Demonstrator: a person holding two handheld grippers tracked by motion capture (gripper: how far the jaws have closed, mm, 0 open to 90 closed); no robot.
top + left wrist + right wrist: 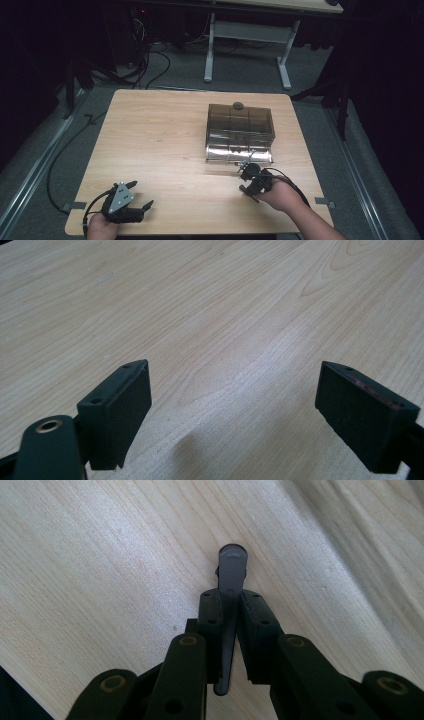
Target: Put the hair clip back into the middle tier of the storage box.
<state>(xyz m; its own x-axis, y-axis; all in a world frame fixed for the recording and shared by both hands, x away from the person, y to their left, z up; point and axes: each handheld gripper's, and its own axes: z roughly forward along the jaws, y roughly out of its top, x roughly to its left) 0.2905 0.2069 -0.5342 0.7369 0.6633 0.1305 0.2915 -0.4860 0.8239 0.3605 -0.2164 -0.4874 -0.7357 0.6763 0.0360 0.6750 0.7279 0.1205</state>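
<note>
**Right gripper pinches a thin grey piece beside the smoked box**

Pale wood table (165, 145) under dim light, with dark floor, cables and a white desk frame behind it.

High view: a smoked translucent box (240, 131) sits on the table's right half, a small dark knob (238, 105) on its top. Just in front of the box's near edge, the right gripper (248, 170) points toward it, holding something small and shiny. Well to the left of the box, at the table's near edge, the left gripper (141, 196) rests low with its jaws apart.

Left gripper view: 2 black pads (120, 405) stand wide apart over bare wood, nothing between them.

Right gripper view: the jaws are clamped together on a thin grey piece (231, 585), edge-on, its rounded tip poking past the pads.

Risk: the grip covers a narrow strip, so the piece could pivot or slip out if the hand twists or knocks the box.
</note>
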